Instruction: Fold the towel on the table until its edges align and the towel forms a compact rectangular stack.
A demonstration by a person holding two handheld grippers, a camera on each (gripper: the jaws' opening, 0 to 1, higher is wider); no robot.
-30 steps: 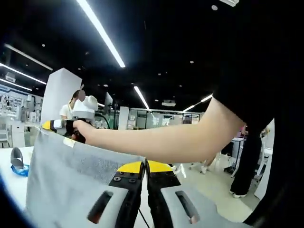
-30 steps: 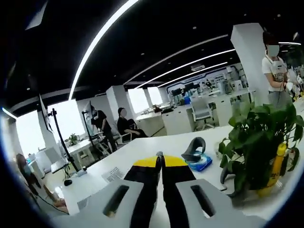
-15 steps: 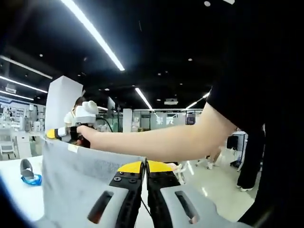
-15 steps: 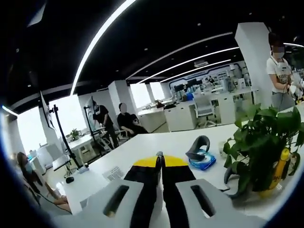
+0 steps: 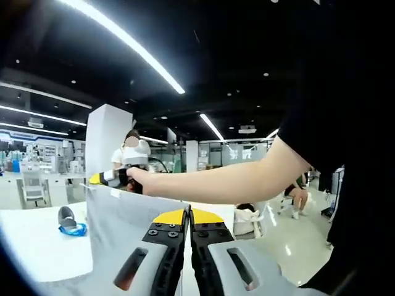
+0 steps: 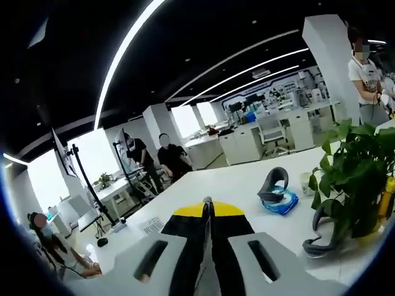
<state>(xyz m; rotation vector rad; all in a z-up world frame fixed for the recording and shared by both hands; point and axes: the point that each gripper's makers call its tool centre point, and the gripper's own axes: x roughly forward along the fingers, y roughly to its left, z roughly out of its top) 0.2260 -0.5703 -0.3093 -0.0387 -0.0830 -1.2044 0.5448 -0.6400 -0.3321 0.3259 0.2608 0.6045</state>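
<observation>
A grey towel (image 5: 120, 216) hangs upright, stretched by its top edge between the two grippers. My left gripper (image 5: 187, 213) is shut on that edge at the bottom centre of the left gripper view. The right gripper (image 5: 94, 179), held in a person's hand (image 5: 137, 180), pinches the far top corner where a small label shows. In the right gripper view my right gripper (image 6: 207, 206) is shut, with a thin sliver of towel (image 6: 207, 253) between its jaws. The towel's lower part is hidden below the frame.
A white table (image 5: 37, 250) lies under the towel, with a blue and grey headset (image 6: 278, 194) on it. A potted green plant (image 6: 358, 179) and a grey curved object (image 6: 316, 234) stand at the right. The person's arm (image 5: 234, 179) spans the left gripper view. People sit at desks behind.
Both views have swung a little with the hands. The towel stays lifted and taut between the two shut grippers, and neither grip has changed.
</observation>
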